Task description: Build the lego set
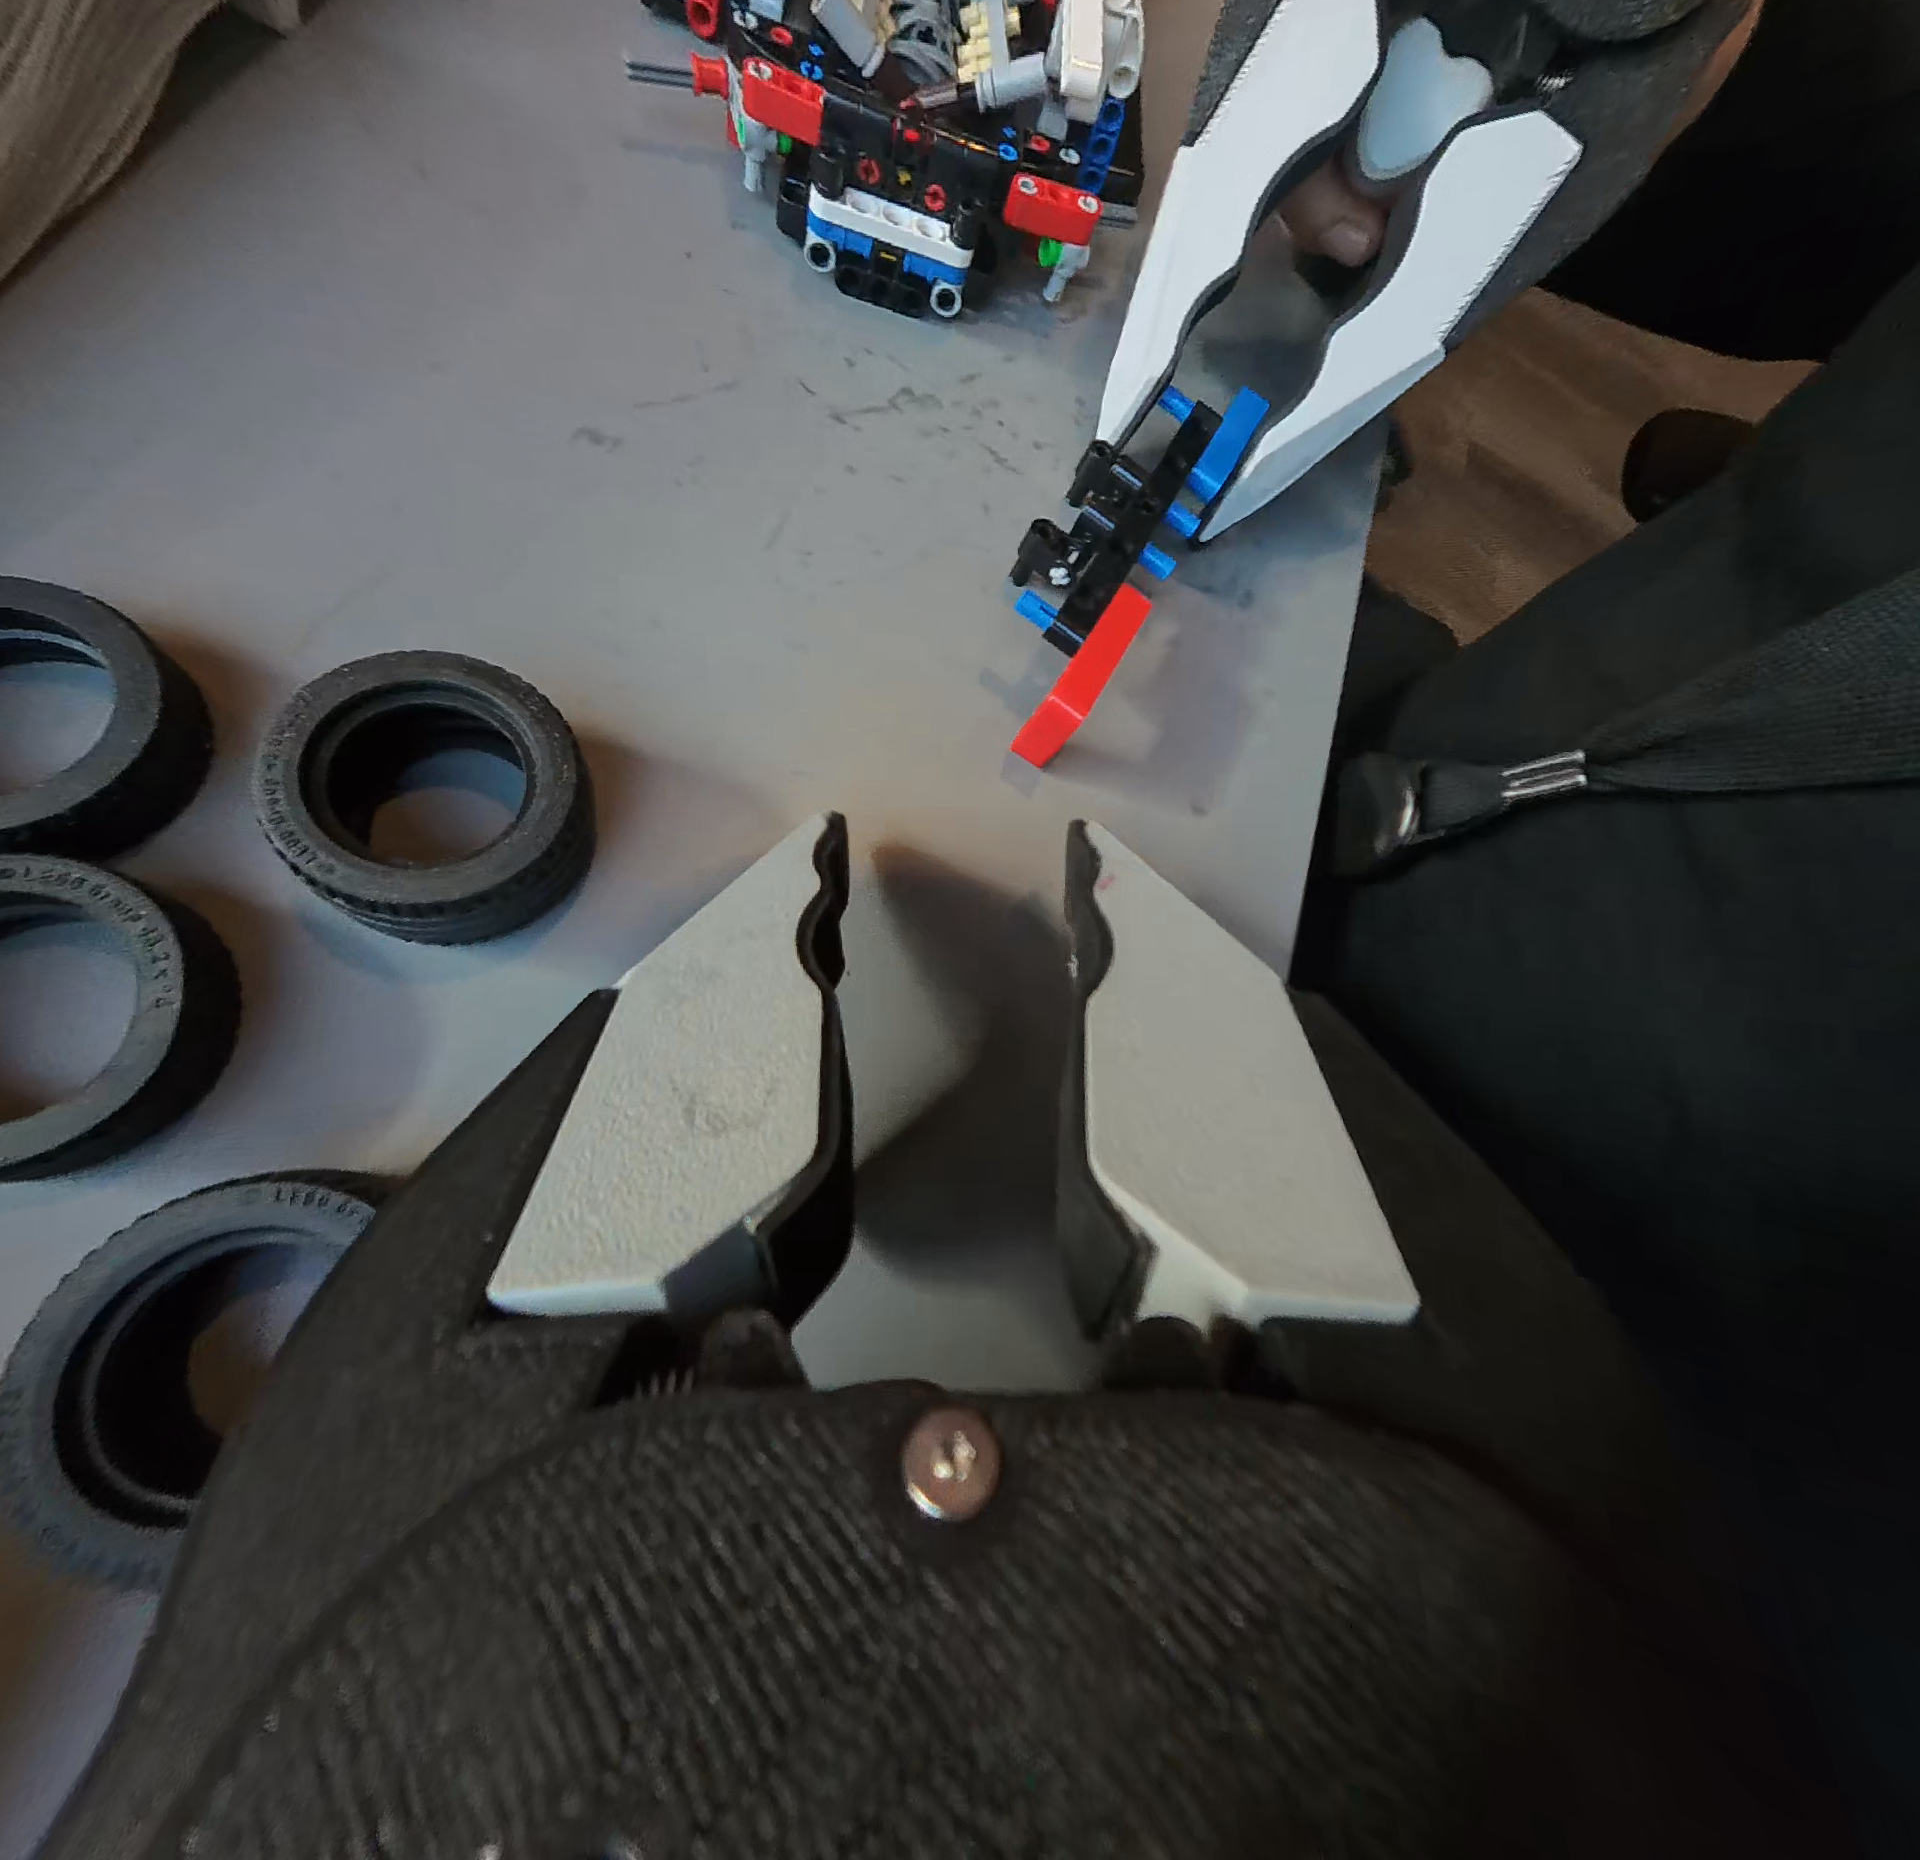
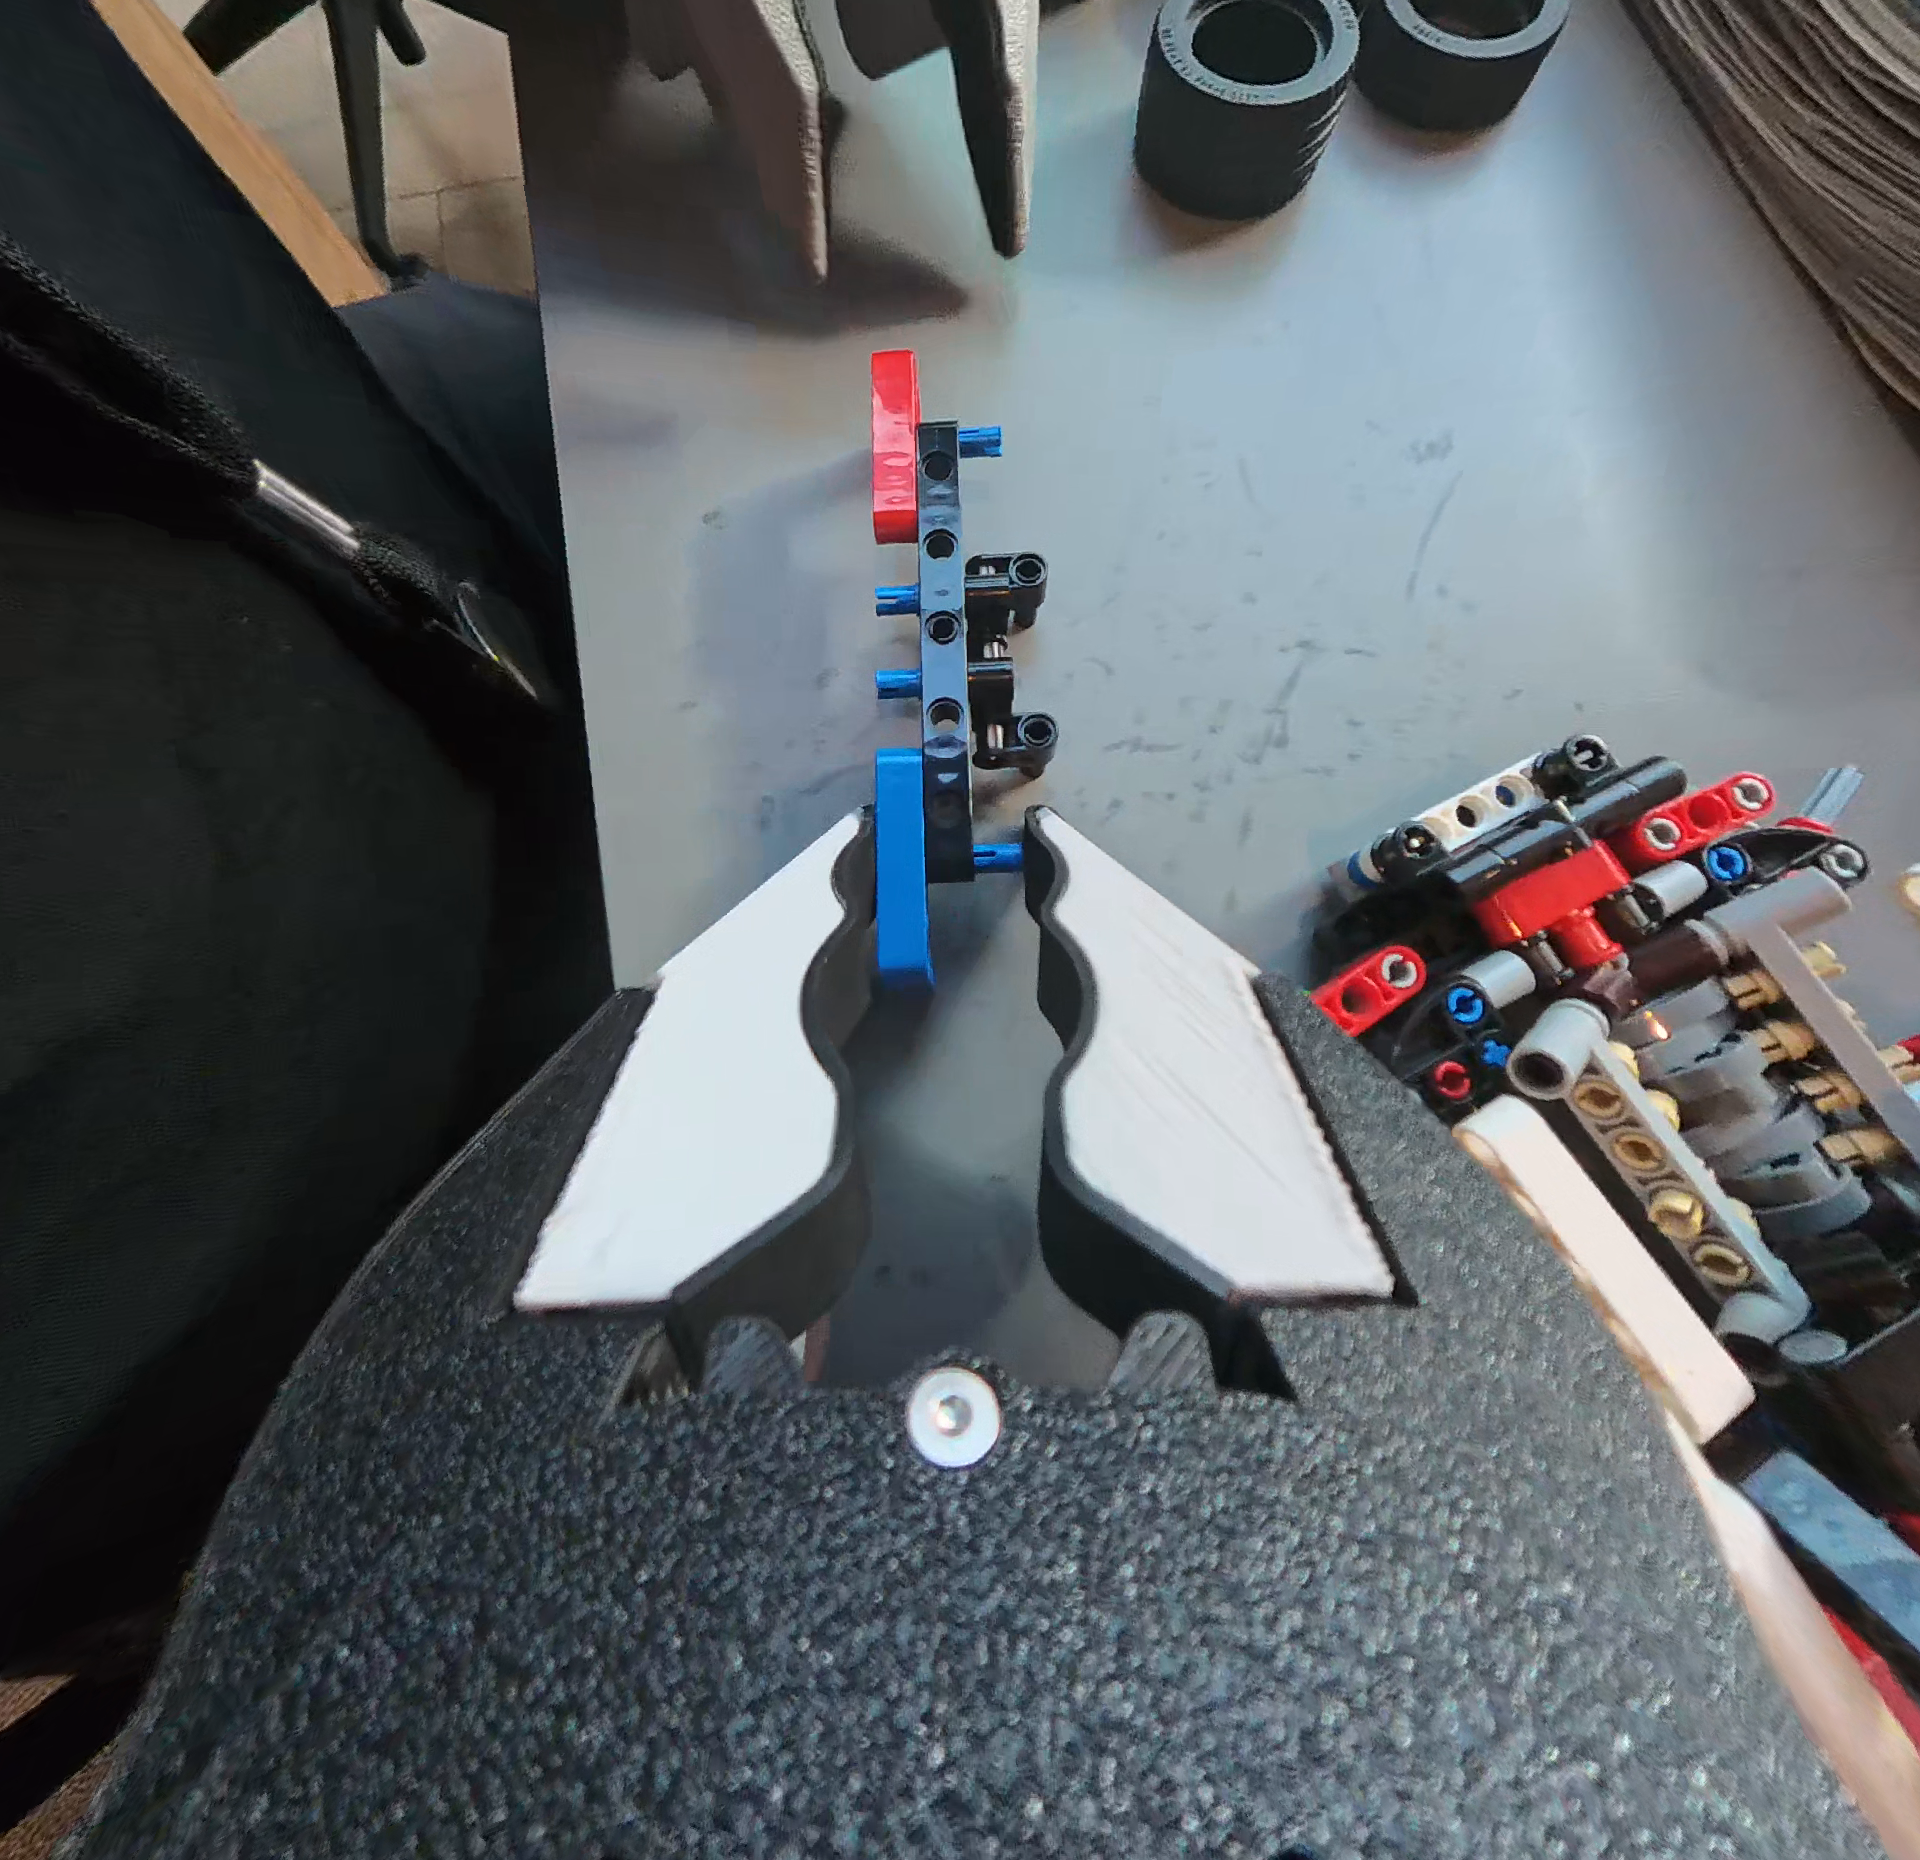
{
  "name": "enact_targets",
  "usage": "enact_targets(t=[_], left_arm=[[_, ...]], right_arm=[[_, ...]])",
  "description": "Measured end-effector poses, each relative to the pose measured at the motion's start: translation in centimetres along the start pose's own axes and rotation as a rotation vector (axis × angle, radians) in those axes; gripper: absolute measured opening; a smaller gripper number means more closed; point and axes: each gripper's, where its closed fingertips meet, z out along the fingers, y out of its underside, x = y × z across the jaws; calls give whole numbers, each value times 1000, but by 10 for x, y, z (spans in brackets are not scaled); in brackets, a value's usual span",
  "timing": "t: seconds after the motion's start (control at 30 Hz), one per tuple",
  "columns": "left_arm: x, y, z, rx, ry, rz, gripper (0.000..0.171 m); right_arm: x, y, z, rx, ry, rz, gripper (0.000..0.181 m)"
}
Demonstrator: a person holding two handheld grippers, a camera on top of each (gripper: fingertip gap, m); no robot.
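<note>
A small sub-assembly is a black holed beam with blue pins, black connectors, a blue plate at one end and a red plate at the other. My right gripper is shut on its blue end, one finger on the blue plate, the other on a blue pin. In the left wrist view the sub-assembly slants down from the right gripper, its red plate touching the grey table. My left gripper is open and empty, just short of the red end.
The larger lego model stands farther back on the table and shows in the right wrist view. Several black tyres lie left of my left gripper. The table edge runs close beside the sub-assembly; a person in dark clothing sits there. My right fingertips sit around 11 centimeters from my left ones.
</note>
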Motion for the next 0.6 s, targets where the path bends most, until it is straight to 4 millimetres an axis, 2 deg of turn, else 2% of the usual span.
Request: enact_targets(t=[0.13, 0.33, 0.5, 0.6], left_arm=[[-2, 4, 5, -36, -33, 14, 40], [-5, 3, 8, -43, -74, 39, 32], [1, -1, 12, -41, -49, 47, 40], [9, -9, 16, -16, -15, 73, 42]], right_arm=[[1, 0, -1, 6, -42, -17, 26], [3, -1, -3, 21, 30, -74, 32], [3, -3, -7, 45, 22, -64, 33], [-1, -6, -11, 81, -23, -51, 30]])
